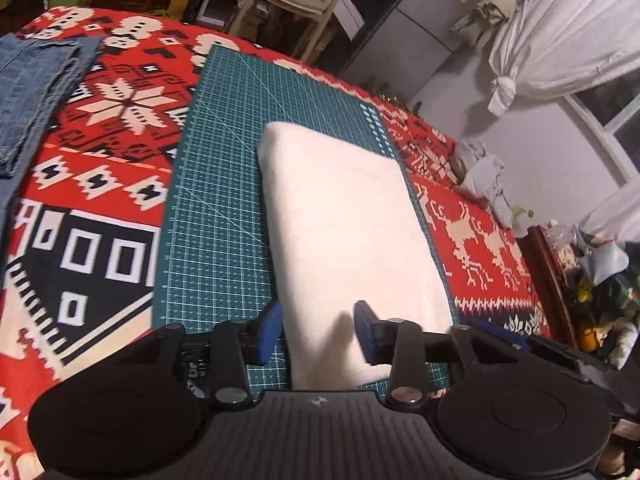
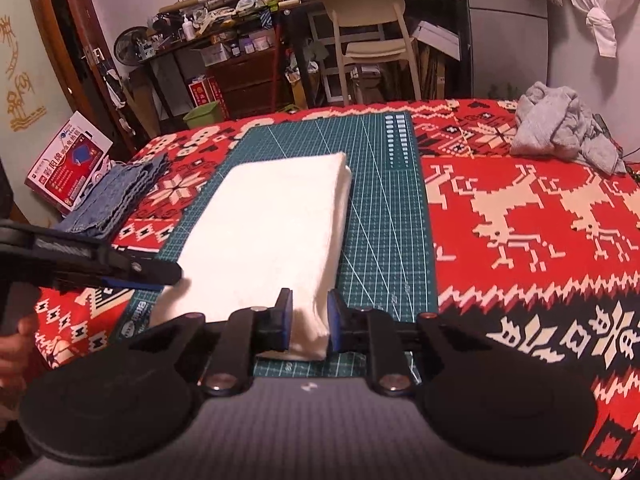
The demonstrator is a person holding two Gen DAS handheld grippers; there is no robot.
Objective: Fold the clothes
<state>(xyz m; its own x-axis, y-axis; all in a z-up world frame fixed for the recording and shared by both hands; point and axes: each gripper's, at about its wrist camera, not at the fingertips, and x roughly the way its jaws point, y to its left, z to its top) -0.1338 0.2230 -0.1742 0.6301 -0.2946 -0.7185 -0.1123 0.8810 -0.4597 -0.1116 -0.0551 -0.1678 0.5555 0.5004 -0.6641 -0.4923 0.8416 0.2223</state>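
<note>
My right tool (image 2: 308, 326) pinches the soft, thick folded towel (image 2: 264, 236) at its near corner; left tool (image 1: 316, 330) spread above the near edge.

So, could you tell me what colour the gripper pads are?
Blue pads, clearest in the right wrist view.
</note>
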